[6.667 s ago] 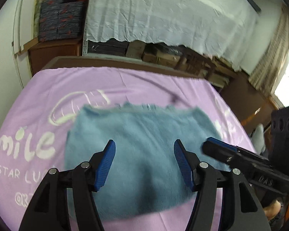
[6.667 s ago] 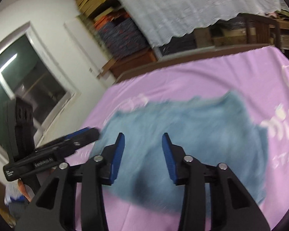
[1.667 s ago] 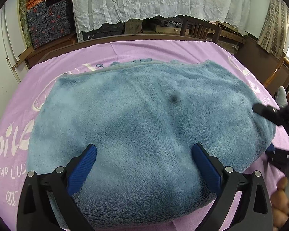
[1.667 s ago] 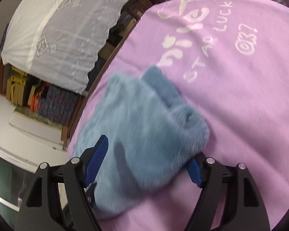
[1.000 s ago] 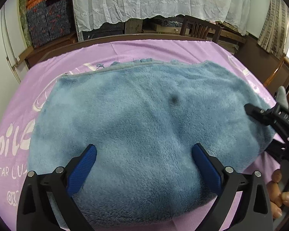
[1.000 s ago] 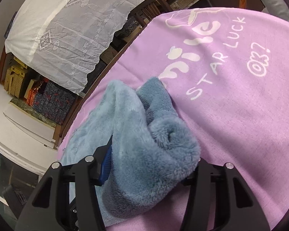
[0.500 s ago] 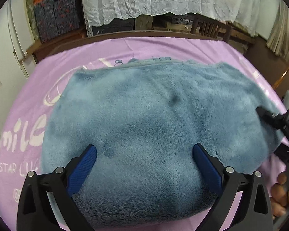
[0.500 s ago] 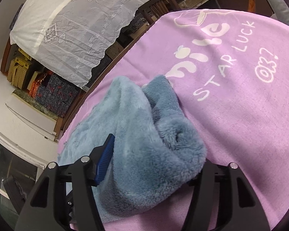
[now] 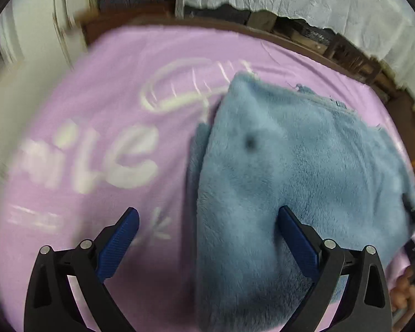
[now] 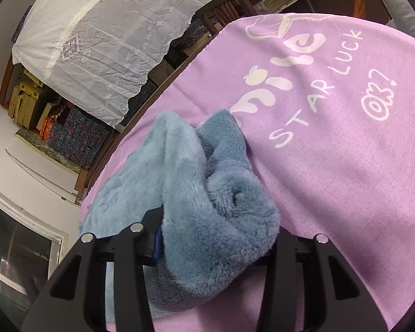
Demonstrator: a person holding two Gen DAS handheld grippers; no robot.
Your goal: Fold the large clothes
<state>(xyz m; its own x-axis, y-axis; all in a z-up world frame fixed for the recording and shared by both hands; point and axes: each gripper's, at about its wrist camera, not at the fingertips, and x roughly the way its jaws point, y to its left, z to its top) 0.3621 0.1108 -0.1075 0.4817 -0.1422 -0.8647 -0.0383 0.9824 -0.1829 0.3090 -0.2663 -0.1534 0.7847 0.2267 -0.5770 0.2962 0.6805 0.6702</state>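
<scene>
A blue fleece garment [image 9: 290, 166] lies on the purple cloth [image 9: 96, 105], with a small dark spot on its top layer. My left gripper [image 9: 207, 235] hangs open over the garment's left edge: its right pad [image 9: 296, 238] is over the fleece and its left pad [image 9: 121, 238] over bare cloth. In the right wrist view a thick bunched fold of the garment [image 10: 221, 207] fills my right gripper [image 10: 217, 238]. Its jaws are closing on that fold, and the fleece hides the right finger. The left wrist picture is blurred by motion.
The purple cloth [image 10: 345, 138] carries white "smile STAR LUCK" lettering and covers a wooden-edged table [image 9: 290, 41]. Beyond it hang a white lace cover [image 10: 110, 41] and stacked boxes [image 10: 77, 138]. A person's fingers [image 9: 404, 290] show at the right edge.
My left gripper has slid left across the garment, so the fleece's left edge now lies between its fingers instead of filling the gap. The right gripper kept its place and its jaws narrowed on the fold.
</scene>
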